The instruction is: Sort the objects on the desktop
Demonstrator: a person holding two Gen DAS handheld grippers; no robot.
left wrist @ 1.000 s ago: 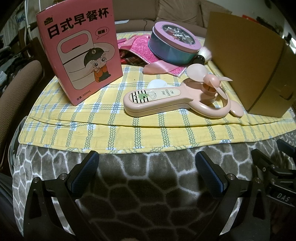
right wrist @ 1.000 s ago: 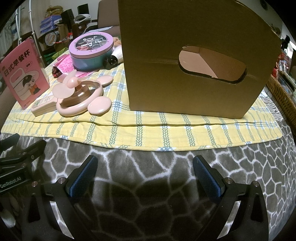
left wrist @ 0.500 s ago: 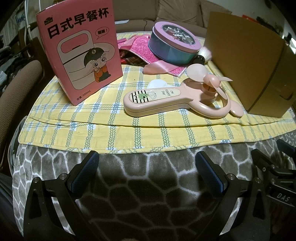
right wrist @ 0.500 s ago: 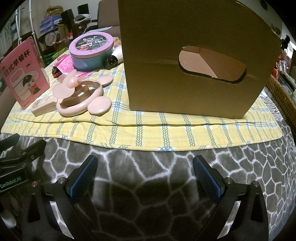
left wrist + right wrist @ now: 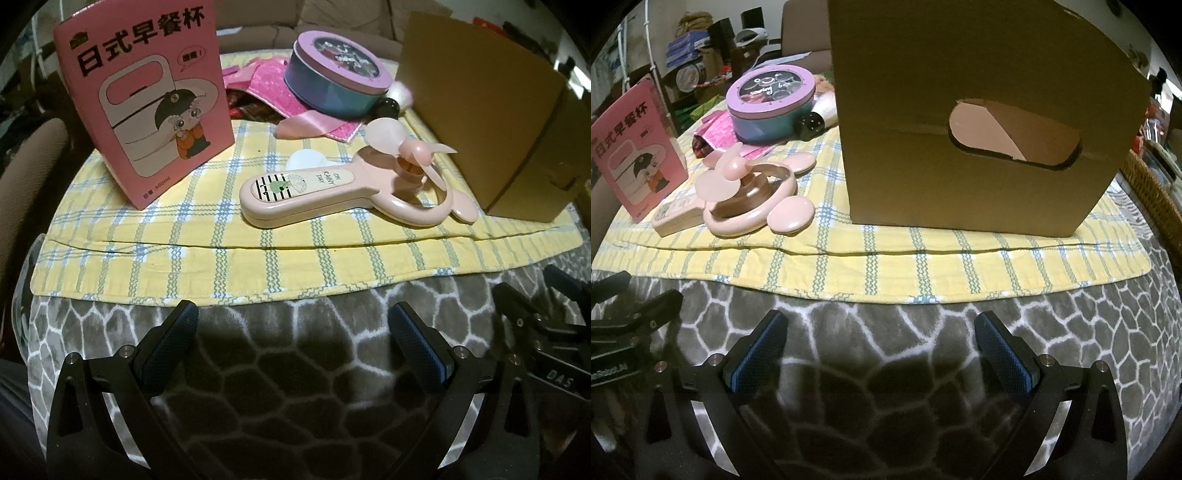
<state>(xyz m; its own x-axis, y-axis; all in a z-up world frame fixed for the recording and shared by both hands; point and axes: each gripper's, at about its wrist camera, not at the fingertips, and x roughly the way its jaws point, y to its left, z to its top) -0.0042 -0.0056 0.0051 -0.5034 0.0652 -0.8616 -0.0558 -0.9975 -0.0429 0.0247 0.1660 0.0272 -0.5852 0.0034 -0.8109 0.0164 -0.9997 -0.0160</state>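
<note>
The left hand-held gripper (image 5: 291, 326) is hovering spread and empty over the grey patterned blanket (image 5: 295, 354), facing the pink fan (image 5: 332, 192) lying on the yellow plaid cloth (image 5: 221, 258) between the upright pink box (image 5: 147, 99) and the cardboard box (image 5: 480, 110). The right hand-held gripper (image 5: 879, 332), likewise spread and empty, is showing what the left view is missing: the oval handle cutout (image 5: 1015, 136) in the cardboard box and the round tin's (image 5: 772, 103) lid lettering.

The worktop is covered by a grey plush blanket with a white cobblestone pattern (image 5: 923, 332), and over that lies a yellow cloth checked in blue and green (image 5: 229, 266). Along the left edge of the left wrist view sits a brown upholstered chair (image 5: 26, 162); a beige sofa back with cushions (image 5: 332, 14) runs across the top. In the right wrist view, cluttered shelves and boxes (image 5: 690, 66) fill the upper left, and a woven wicker basket (image 5: 1156, 199) shows at the right edge. The lighting is dim and warm.
</note>
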